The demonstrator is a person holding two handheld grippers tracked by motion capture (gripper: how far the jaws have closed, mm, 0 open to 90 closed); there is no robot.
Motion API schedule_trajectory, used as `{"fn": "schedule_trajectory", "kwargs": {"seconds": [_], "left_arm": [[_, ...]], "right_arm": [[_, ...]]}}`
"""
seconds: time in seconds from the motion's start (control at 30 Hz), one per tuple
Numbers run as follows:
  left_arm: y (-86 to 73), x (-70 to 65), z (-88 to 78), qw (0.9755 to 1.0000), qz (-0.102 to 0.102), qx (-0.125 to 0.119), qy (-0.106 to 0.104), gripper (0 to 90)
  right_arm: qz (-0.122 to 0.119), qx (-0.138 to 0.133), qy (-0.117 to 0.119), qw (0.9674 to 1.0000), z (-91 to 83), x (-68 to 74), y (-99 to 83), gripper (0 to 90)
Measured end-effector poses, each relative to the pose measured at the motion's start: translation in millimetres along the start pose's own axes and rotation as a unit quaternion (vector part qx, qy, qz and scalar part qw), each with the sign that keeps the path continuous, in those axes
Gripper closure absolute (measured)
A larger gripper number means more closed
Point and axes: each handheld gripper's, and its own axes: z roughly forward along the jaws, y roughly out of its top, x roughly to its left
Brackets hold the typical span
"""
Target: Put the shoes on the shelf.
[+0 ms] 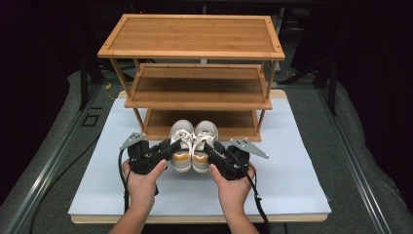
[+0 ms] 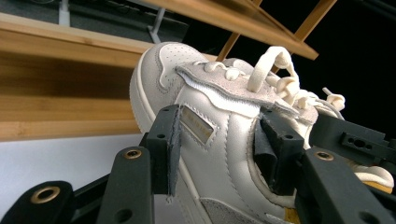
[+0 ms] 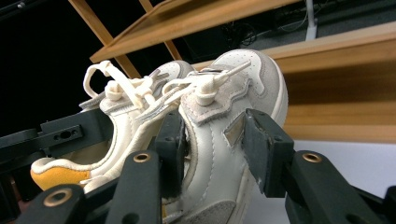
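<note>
The left shoe was gripped by the left tongs, the right shoe by the right tongs, the rack just beyond both.

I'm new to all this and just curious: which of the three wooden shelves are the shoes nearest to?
The bottom shelf. The pair of white shoes sits right in front of it, toes toward it; the middle shelf and top shelf stand higher, bare.
</note>
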Motion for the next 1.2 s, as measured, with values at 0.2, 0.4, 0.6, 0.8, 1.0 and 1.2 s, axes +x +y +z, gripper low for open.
{"fn": "schedule_trajectory", "kwargs": {"seconds": [0.2, 0.4, 0.6, 0.8, 1.0, 1.2], "left_arm": [[11.1, -4.1, -2.5, 1.0000, 0.001, 0.002, -0.001, 54.4], [20.6, -8.3, -6.6, 1.0000, 0.001, -0.006, -0.005, 54.4], [31.0, -11.3, -8.2, 0.9999, 0.004, -0.015, -0.006, 54.4], [37.5, -13.0, -7.3, 0.9998, 0.004, -0.016, -0.008, 54.4], [43.9, -14.7, -6.3, 0.9998, 0.008, -0.016, -0.008, 54.4], [51.2, -15.8, -1.5, 0.9998, 0.009, -0.014, -0.010, 54.4]], "right_arm": [[0.003, -0.005, 0.007, 1.0000, -1.6, 4.4, 9.9, 59.3], [-0.004, 0.004, 0.005, 1.0000, -7.0, 9.0, 21.7, 59.3], [-0.007, -0.014, 0.010, 0.9998, -6.9, 13.9, 32.4, 59.2], [-0.010, -0.014, 0.002, 0.9999, -7.2, 16.0, 39.9, 59.2], [-0.010, -0.012, 0.004, 0.9999, -7.1, 15.8, 45.3, 59.2], [-0.014, -0.012, 0.001, 0.9998, -5.9, 14.9, 53.7, 59.2]]}}
